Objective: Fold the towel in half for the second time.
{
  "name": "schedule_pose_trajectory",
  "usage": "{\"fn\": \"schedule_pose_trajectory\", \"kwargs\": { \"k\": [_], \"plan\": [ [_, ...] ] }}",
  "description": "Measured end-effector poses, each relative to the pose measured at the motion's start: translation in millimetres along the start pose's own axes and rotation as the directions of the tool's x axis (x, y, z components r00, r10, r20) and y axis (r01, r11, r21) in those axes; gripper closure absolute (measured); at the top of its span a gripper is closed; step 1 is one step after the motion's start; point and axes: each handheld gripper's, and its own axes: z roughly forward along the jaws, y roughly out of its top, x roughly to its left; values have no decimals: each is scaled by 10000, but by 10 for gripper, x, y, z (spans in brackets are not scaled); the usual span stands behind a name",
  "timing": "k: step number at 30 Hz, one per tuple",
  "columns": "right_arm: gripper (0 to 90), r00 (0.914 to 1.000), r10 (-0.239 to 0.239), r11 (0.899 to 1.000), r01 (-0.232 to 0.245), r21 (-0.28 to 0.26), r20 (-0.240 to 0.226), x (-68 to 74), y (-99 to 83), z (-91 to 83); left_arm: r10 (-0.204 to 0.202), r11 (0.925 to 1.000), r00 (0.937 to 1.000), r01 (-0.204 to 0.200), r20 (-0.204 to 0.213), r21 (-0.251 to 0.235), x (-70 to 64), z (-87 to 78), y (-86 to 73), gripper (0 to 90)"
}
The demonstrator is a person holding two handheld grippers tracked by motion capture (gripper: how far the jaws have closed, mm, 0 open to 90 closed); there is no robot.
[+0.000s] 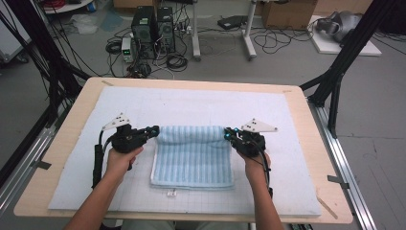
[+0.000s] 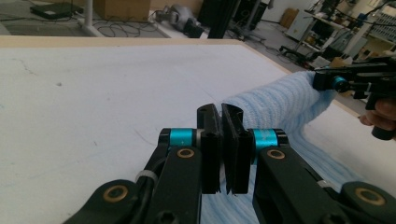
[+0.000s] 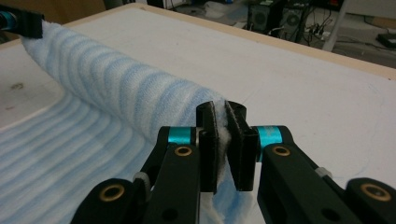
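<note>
A light blue striped towel [image 1: 193, 155] lies on the white mat, its far edge lifted into a raised fold [image 1: 191, 132]. My left gripper [image 1: 154, 130] is shut on the fold's left corner, and in the left gripper view its jaws [image 2: 221, 122] press together with the towel [image 2: 280, 100] stretching away to the right. My right gripper [image 1: 228, 133] is shut on the fold's right corner; white-blue cloth shows pinched between its jaws [image 3: 221, 123], and the towel [image 3: 107, 88] runs off to the left.
The white mat [image 1: 297, 158] covers a wooden table [image 1: 306, 103]. A small white tag [image 1: 171, 193] lies near the towel's front edge. Beyond the table stand computer towers [image 1: 153, 28], cables, a desk leg [image 1: 249, 33] and black frame struts [image 1: 335, 81].
</note>
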Motion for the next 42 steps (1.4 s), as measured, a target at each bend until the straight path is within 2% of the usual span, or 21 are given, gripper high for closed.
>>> {"fn": "schedule_pose_trajectory", "kwargs": {
  "k": [2,7,8,10,12,14,16,19,21,25,29,30,37,39,42],
  "plan": [
    [836,10000,-32,10000,32,-51,-45,26,-30,-45,234,9993,9997,-234,17,286,-34,-25,-4,857],
    [833,9999,-112,9999,111,-121,-126,90,-111,-133,602,9970,9981,-607,120,479,-126,-73,2,857],
    [832,9998,-97,9999,96,-118,-165,98,-133,-150,575,9970,9982,-584,173,517,-144,-86,-9,857],
    [830,9997,-68,9999,66,-107,-225,116,-180,-185,443,9987,9988,-448,202,260,-180,-127,-73,857],
    [825,9995,-6,9999,1,-142,-325,129,-222,-227,561,9973,9983,-568,148,474,-213,-160,-135,857],
    [825,9992,-77,9998,71,-161,-393,167,-255,-266,497,9986,9986,-500,190,180,-238,-208,-196,857],
    [825,9989,-59,9999,52,-147,-466,191,-284,-289,446,9988,9987,-451,230,194,-246,-236,-225,857],
    [825,9984,-130,9999,125,-94,-557,241,-351,-320,519,9972,9981,-536,340,524,-271,-268,-248,855],
    [823,9980,-117,9999,115,-33,-616,269,-399,-341,436,9985,9981,-450,433,307,-286,-298,-273,855],
    [818,9975,-126,9999,123,-46,-696,308,-463,-395,343,9981,9983,-367,479,497,-296,-337,-356,855],
    [815,9975,-64,10000,66,36,-703,319,-540,-435,180,9987,9977,-210,655,464,-334,-387,-422,853],
    [815,9974,-58,10000,63,66,-721,323,-551,-440,248,9985,9975,-280,662,475,-344,-398,-434,853],
    [810,9957,-431,9983,462,360,-824,416,-613,-527,164,9949,9974,-233,699,982,-379,-467,-540,852],
    [810,9952,-510,9970,556,539,-833,447,-635,-545,103,9926,9961,-207,871,1193,-398,-483,-559,852],
    [802,9941,-702,9950,757,657,-822,479,-670,-583,-18,9922,9946,-111,1035,1240,-418,-509,-595,849]
  ]
}}
